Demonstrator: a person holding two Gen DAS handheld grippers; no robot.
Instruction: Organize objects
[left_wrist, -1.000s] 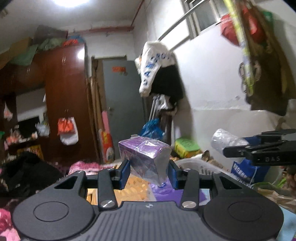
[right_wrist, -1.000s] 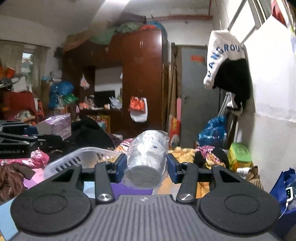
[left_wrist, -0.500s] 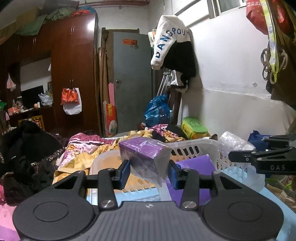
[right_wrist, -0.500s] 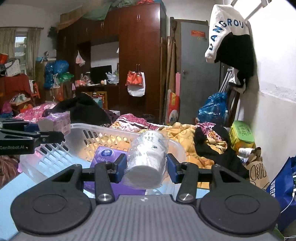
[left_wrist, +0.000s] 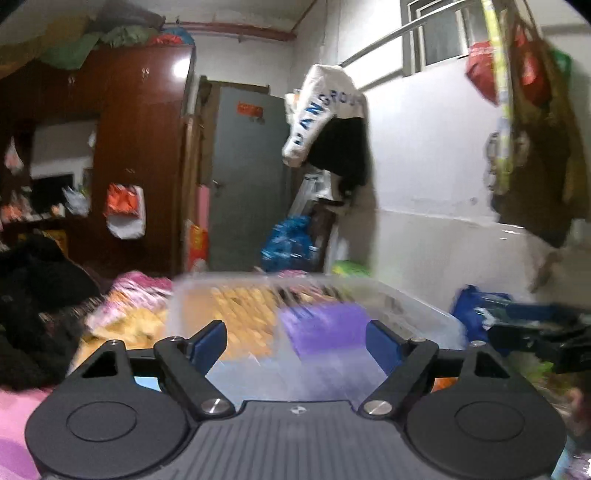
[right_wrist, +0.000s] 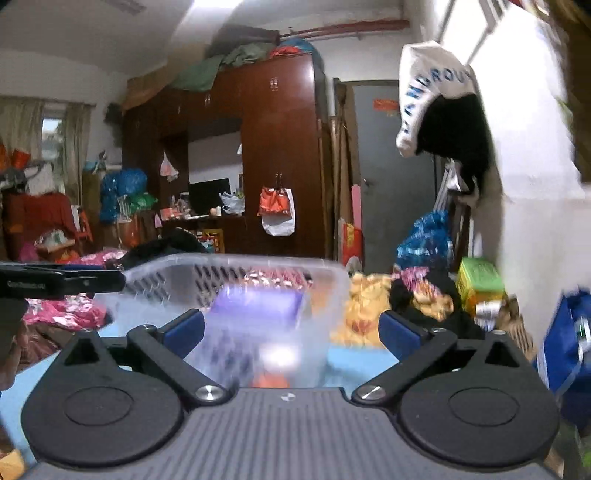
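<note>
Purple tissue packs (left_wrist: 325, 328) lay in the slotted plastic basket (right_wrist: 236, 269); left gripper (left_wrist: 295, 341) and right gripper (right_wrist: 291, 330) gaped empty, so that deposit looked finished, clutter remaining.

Basket (right_wrist: 236, 269) sits on table (right_wrist: 354, 363), directly ahead of both grippers. Tissue pack (right_wrist: 258, 306) lies inside basket. Bedding (right_wrist: 369, 306) behind table's far edge; wardrobe (right_wrist: 280, 147) beyond.

Ahead of my jaws I count one clear plastic basket (right_wrist: 236, 273) and one purple pack (right_wrist: 258, 304) in it; other contents are blurred. To my right, one green box (right_wrist: 480, 284).
</note>
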